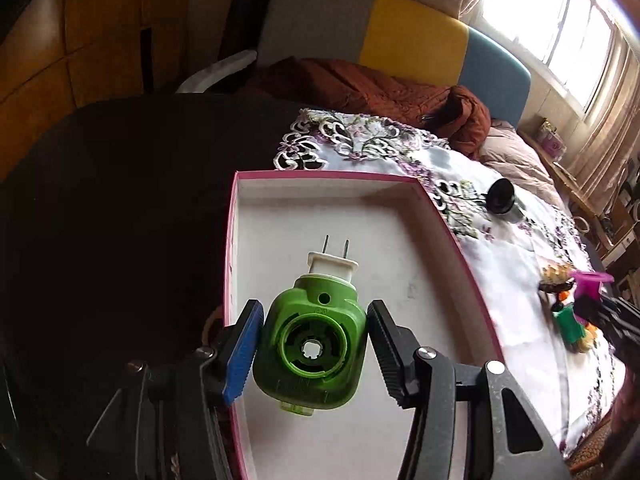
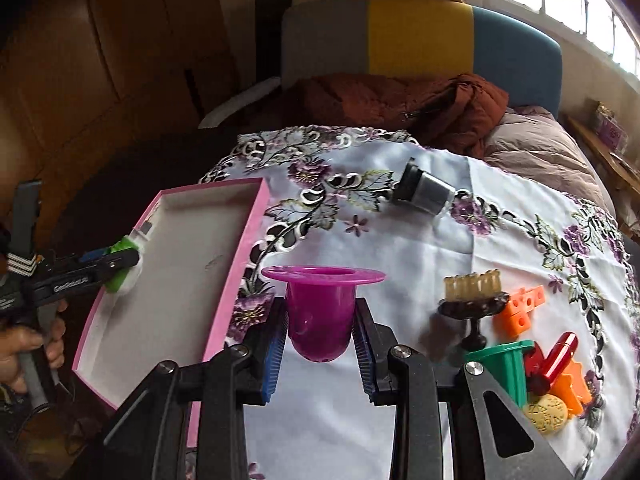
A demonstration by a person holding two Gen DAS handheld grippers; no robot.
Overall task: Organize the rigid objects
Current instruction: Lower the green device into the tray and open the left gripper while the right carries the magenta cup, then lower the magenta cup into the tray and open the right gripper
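A green plug-in device (image 1: 316, 344) with a white two-pin plug hangs over the white floor of a pink-rimmed box (image 1: 320, 176). My left gripper (image 1: 314, 312) is shut on its sides. In the right wrist view the same device (image 2: 120, 246) shows between the left gripper's fingers (image 2: 116, 262) over the box's (image 2: 256, 216) near left part, with a hand (image 2: 24, 344) on the handle. My right gripper (image 2: 321, 320) is shut on a purple flanged cup (image 2: 323, 276), held upright above the embroidered cloth (image 2: 400, 248) just right of the box.
On the cloth lie a black-capped jar (image 2: 424, 194) on its side, a bristled piece on a dark stand (image 2: 472, 284), an orange block (image 2: 520, 312), a green cup (image 2: 504, 364), a red tube (image 2: 556, 356) and a yellow disc (image 2: 546, 414). A rust jacket (image 2: 400, 104) lies behind.
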